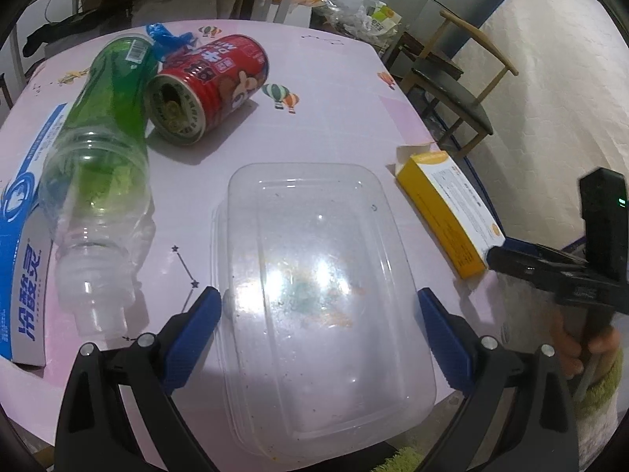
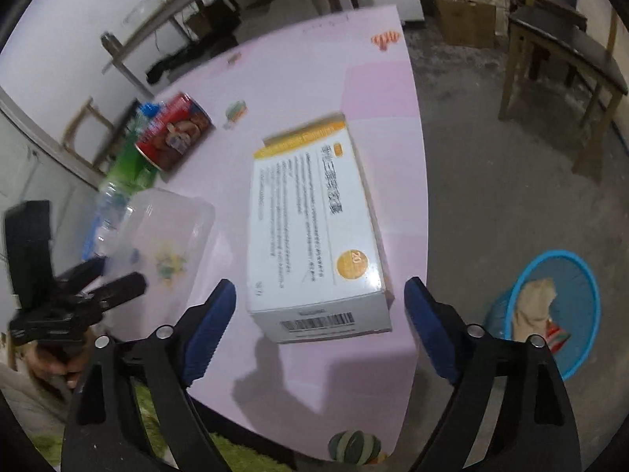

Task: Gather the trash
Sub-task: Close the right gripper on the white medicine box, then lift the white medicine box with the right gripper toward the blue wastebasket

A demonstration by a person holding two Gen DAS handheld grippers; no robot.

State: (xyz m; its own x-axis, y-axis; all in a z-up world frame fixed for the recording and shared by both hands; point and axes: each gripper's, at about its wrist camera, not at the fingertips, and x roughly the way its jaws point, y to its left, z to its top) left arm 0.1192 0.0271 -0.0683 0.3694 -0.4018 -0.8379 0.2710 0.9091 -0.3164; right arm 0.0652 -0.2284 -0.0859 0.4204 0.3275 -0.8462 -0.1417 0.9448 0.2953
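Note:
A clear plastic food container (image 1: 314, 287) lies upside down on the pink table (image 1: 334, 90); my left gripper (image 1: 320, 303) is open with its blue pads either side of the container's near end. A green plastic bottle (image 1: 106, 149), a red can (image 1: 208, 86) on its side and a blue-white box (image 1: 23, 244) lie to the left. A yellow-white carton (image 2: 314, 228) lies near the table's right edge; my right gripper (image 2: 320, 295) is open around its near end. The carton also shows in the left wrist view (image 1: 448, 212). A blue trash basket (image 2: 550, 306) stands on the floor.
A wooden chair (image 2: 558, 59) stands on the floor beyond the table's right side. Cardboard boxes and bags (image 2: 464, 15) sit at the back. A mattress (image 1: 550, 98) leans at the right. The table's right edge (image 2: 420, 196) drops to bare concrete floor.

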